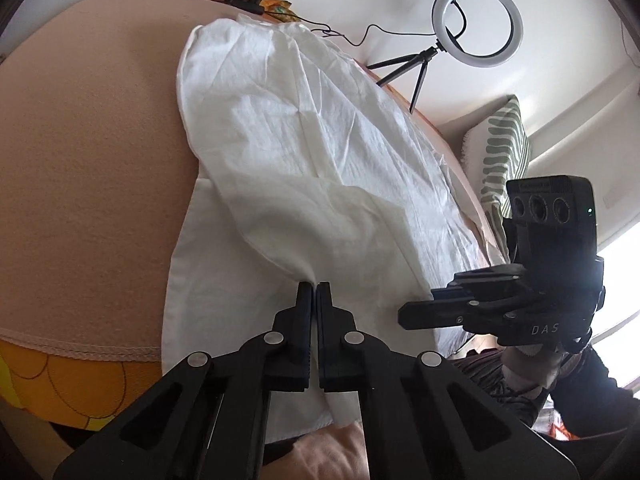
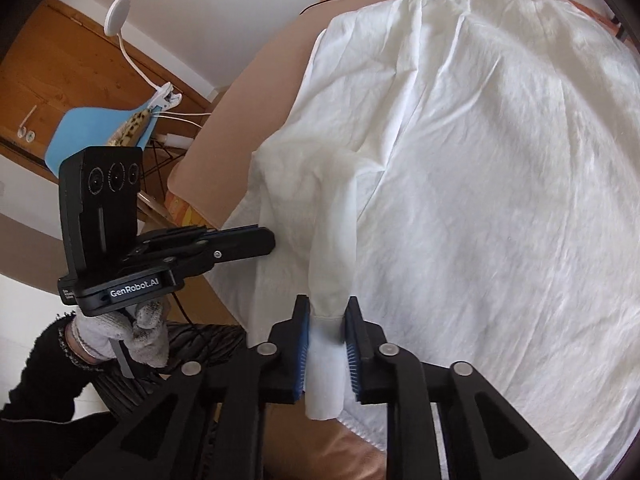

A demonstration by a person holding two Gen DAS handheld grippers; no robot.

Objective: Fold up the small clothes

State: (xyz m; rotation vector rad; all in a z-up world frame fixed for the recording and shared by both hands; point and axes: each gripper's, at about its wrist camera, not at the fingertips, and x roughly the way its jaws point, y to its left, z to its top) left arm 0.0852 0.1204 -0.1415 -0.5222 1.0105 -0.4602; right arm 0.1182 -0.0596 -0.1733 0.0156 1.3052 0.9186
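I see a white garment [image 1: 304,152] lying spread across the worktop [image 1: 88,184], wrinkled, with one sleeve [image 2: 332,240] folded in over the body and running down towards my near edge. In the right wrist view the cuff end of that sleeve sits between the jaws of my right gripper [image 2: 327,308]: they are nearly closed and the blue pads [image 2: 305,344] press on the cloth from both sides, so it has hold of the sleeve. A short tail of the cuff hangs out below them.

My left gripper [image 1: 314,292] has its jaws fully together at the near side of the garment. A strip of white cloth shows in the slit between them, so I read it as pinching the fabric there.

Each gripper shows in the other's view, held in a gloved hand [image 2: 120,332] with a dark sleeve.

The worktop is covered in a tan cloth. At its far edge a ring light [image 1: 476,24] stands on a small tripod. A striped cushion [image 1: 500,152] leans beyond the right edge. In the right wrist view a blue chair [image 2: 96,128] stands off to the left.
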